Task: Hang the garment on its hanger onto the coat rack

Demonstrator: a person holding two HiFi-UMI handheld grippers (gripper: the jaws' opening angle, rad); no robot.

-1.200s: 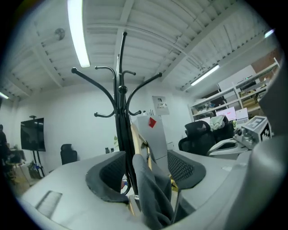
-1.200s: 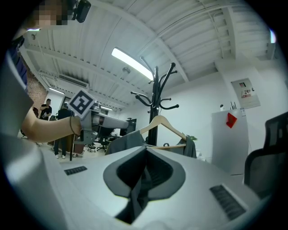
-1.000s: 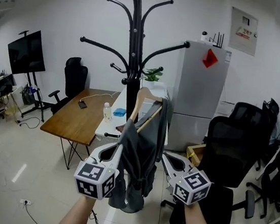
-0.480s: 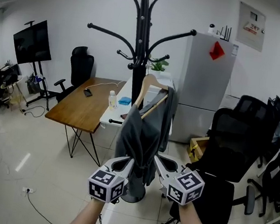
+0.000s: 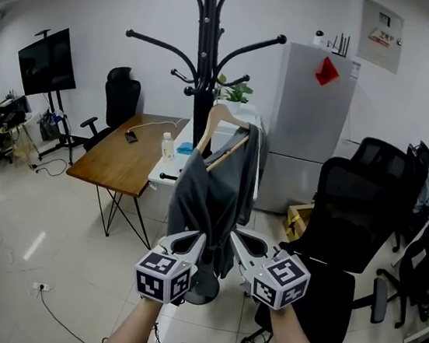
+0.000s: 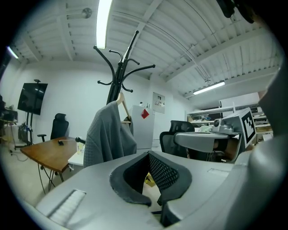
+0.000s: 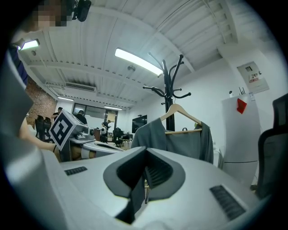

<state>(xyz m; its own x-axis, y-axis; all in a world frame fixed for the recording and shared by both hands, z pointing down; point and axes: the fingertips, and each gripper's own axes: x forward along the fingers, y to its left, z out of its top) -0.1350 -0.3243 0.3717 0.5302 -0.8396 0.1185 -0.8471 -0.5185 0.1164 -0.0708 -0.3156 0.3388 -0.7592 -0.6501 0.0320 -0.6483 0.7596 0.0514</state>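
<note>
A grey garment (image 5: 211, 198) hangs on a wooden hanger (image 5: 223, 121) from a low hook of the black coat rack (image 5: 203, 63). Neither gripper holds it. My left gripper (image 5: 199, 239) and right gripper (image 5: 236, 236) sit side by side in front of its lower hem, both shut and empty. In the left gripper view the garment (image 6: 105, 134) hangs some way off beyond the left gripper (image 6: 155, 204), under the rack (image 6: 120, 72). In the right gripper view the garment (image 7: 180, 141) and hanger (image 7: 180, 110) stand well clear of the right gripper (image 7: 143, 197).
A black office chair (image 5: 349, 224) stands close on the right, with a grey fridge (image 5: 307, 124) behind it. A wooden table (image 5: 121, 166) is to the left of the rack, and a TV on a stand (image 5: 47, 62) at far left. The rack's round base (image 5: 200, 289) rests on the floor.
Both grippers have drawn closer together and now sit under the garment's hem instead of flanking it. The garment stays hanging on the rack.
</note>
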